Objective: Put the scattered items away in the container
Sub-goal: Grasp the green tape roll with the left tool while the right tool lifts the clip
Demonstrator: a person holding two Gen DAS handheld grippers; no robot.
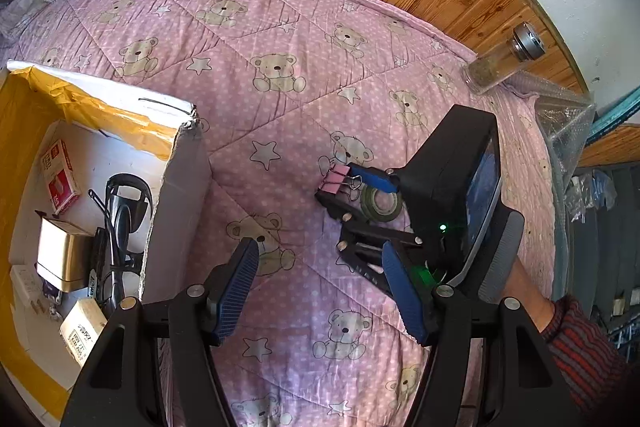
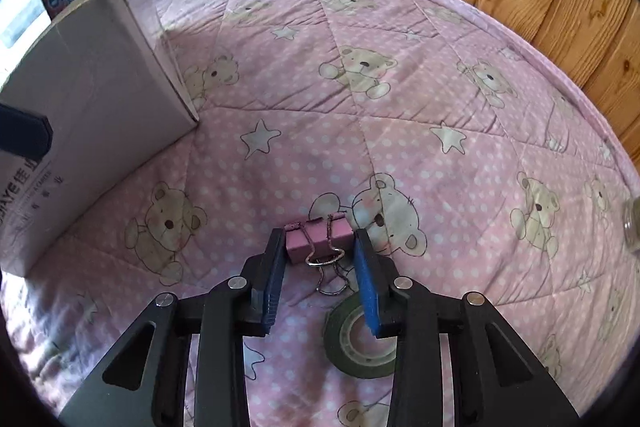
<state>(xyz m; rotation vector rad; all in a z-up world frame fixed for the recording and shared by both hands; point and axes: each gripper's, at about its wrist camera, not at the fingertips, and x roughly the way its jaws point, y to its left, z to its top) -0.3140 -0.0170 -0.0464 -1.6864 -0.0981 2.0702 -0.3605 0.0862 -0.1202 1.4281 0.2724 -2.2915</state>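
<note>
Pink binder clip sits between the two fingers of the right gripper, which press on its two ends; it lies low on the bed cover, and I cannot tell if it is already lifted. The left gripper hangs spread wide and holds nothing, near the cardboard box that already contains several small things. A roll of green tape lies just beside the clip, under the right finger.

The risk, I think, is that the smooth clip slips or turns out of the grip, because the fingers only catch its narrow ends. Its wire handles could also hook the tape or the soft fabric during lifting.
</note>
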